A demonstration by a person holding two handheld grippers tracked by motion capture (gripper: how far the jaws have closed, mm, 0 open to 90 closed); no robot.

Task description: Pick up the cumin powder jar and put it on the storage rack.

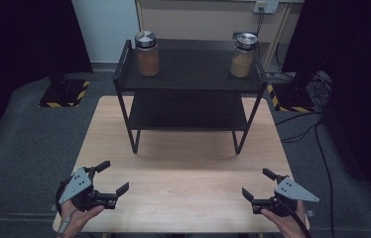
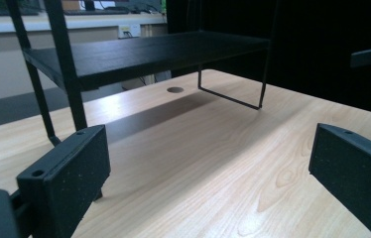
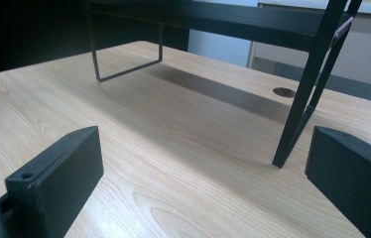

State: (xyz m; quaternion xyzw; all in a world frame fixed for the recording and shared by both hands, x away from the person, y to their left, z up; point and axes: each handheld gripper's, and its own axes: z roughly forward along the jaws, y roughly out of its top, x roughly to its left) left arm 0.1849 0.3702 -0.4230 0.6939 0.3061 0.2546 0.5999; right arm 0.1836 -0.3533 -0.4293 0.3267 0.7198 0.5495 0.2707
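both grippers parked at the near table edge, jaws spread wide, nothing held

left gripper (image 1: 110, 179) sits lower left, right gripper (image 1: 258, 184) lower right; the two jars stand upright up top on the black shelf (image 1: 188, 74), left jar (image 1: 147, 53) straight ahead of the left hand, right jar (image 1: 243, 55) nearer the right. bare wood table (image 1: 183, 168) between, dark curtained room around.

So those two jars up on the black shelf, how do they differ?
The left jar holds a darker, orange-brown filling, while the right jar holds a paler, yellowish one. The left jar stands at the left end of the shelf's top level, the right jar at its right end. The left jar looks filled nearly to the lid, the right jar a little less. Both are clear, upright, capped with round silver lids, and far from both tools.
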